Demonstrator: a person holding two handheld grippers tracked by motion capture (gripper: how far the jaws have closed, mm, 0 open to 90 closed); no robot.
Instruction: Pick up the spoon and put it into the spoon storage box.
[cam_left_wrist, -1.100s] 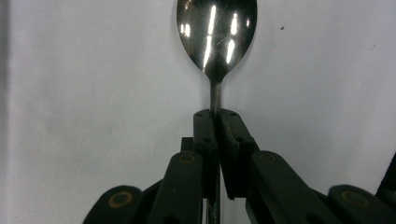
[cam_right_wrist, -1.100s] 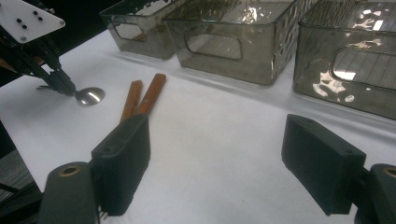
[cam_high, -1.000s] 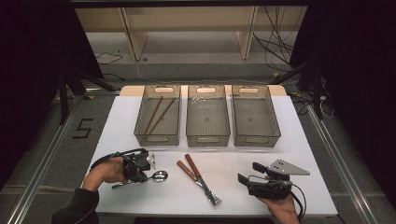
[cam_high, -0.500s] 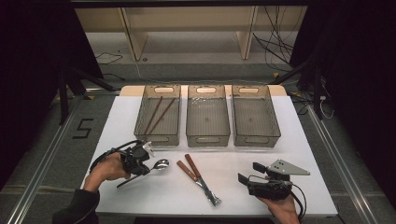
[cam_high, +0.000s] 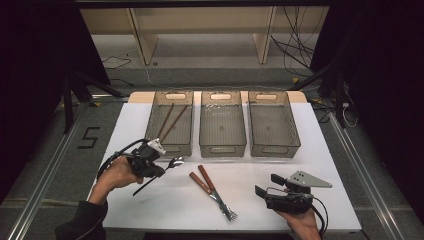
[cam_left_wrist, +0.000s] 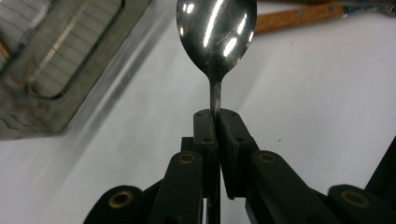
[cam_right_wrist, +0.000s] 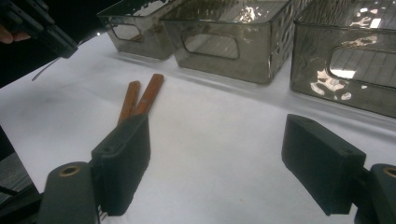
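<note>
My left gripper (cam_high: 161, 165) (cam_left_wrist: 216, 116) is shut on the neck of a metal spoon (cam_high: 175, 161) (cam_left_wrist: 216, 35), held above the white table (cam_high: 165, 210) in front of the left bin. The spoon's bowl points toward the bins and its handle sticks out behind the jaws. Two wooden-handled utensils (cam_high: 210, 190) (cam_right_wrist: 140, 99) lie side by side at the table's middle front. My right gripper (cam_high: 264, 189) (cam_right_wrist: 219, 163) rests at the front right, open, with nothing between its fingers.
Three smoky clear bins stand in a row at the back: the left bin (cam_high: 170, 122) holds two brown chopsticks (cam_high: 170, 120), the middle bin (cam_high: 222, 125) and right bin (cam_high: 272, 125) look empty. Bare table lies between the utensils and the right gripper.
My left gripper has risen off the table with the spoon and shifted slightly toward the left bin. The right gripper has stayed put.
</note>
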